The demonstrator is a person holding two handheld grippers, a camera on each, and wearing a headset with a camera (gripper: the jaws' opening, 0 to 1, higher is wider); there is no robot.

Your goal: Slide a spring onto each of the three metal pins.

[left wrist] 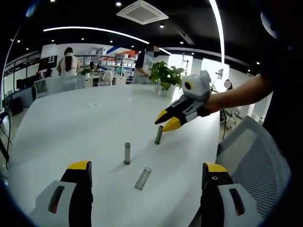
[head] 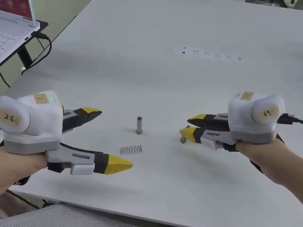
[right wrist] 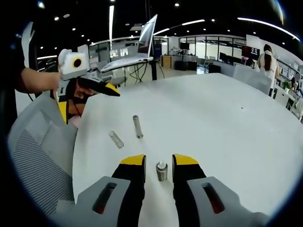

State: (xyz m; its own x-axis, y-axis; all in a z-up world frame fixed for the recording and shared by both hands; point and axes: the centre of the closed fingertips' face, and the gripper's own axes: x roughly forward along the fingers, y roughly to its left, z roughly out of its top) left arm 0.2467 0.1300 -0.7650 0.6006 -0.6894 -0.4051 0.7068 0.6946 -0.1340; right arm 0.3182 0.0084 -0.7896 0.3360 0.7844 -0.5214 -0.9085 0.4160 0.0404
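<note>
The white-bodied right tool [right wrist: 160, 161], with black jaws tipped yellow, is parted only narrowly. A short metal pin wearing a coiled spring [right wrist: 162, 171] stands upright on the white worktop [head: 142, 71] between the two tips. In the right gripper view a thin strip of worktop shows on either side of the coils, so the jaws flank the pin without clamping it. The pin's rounded top shows just above the coils.

The matching left tool [left wrist: 147, 166] is spread wide and grasps nothing. In the left gripper view a loose steel spring [left wrist: 143, 178] lies on its side in the broad gap between the jaws, apart from both. Just beyond it a bare metal pin [left wrist: 127, 153] stands upright, near the spring but not touching it. The sprung pin stands farther off, well apart from the bare one, under the right tool's tips.

In the head view the right tool's lower yellow tip covers most of the sprung pin, and only a small grey bit shows beside it. Whether the coils reach down to the worktop cannot be made out. A hand holds each tool from behind. The left hand is cut off at the edge of the picture.

Farther out, a white power strip [head: 208, 53] sits flush in the worktop. A white laptop [head: 12, 26] is cropped by the upper left corner, and a grey mesh chair [right wrist: 38, 156] stands at the worktop's near edge.
</note>
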